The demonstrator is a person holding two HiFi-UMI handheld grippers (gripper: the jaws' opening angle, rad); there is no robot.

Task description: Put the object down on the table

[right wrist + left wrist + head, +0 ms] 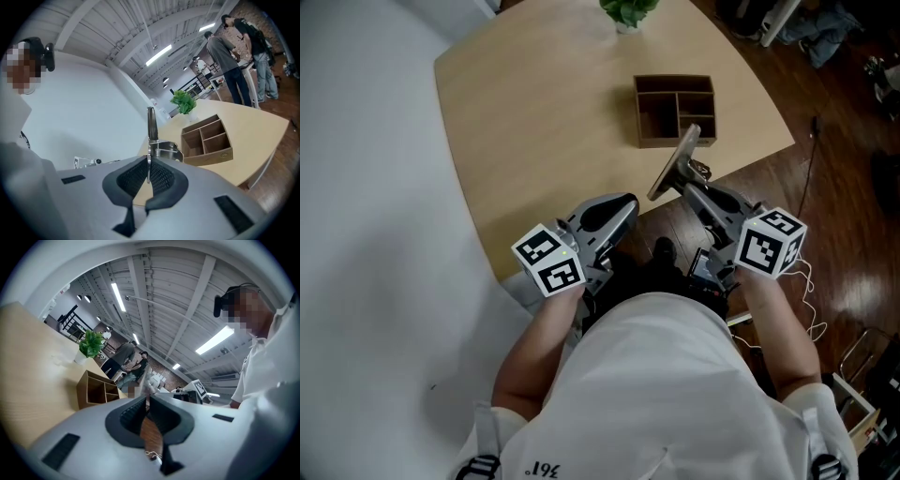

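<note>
The right gripper (690,188) clamps a clipboard (674,165), which slants away from its fingers toward the box (661,142) just beyond on the table (534,112). The left gripper (629,205) hangs beside it, fingers at the table's edge. A plant (628,11) stands far beyond.

A pale wooden table (534,122) with rounded corners stands on a dark wooden floor (834,169) beside a plain white wall (93,89). Overhead, long strip lights (214,340) glow between the white beams (199,291) of the ceiling (164,282).

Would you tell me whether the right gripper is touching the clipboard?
Touching: the right gripper view shows the right gripper clamped on the clipboard.
</note>
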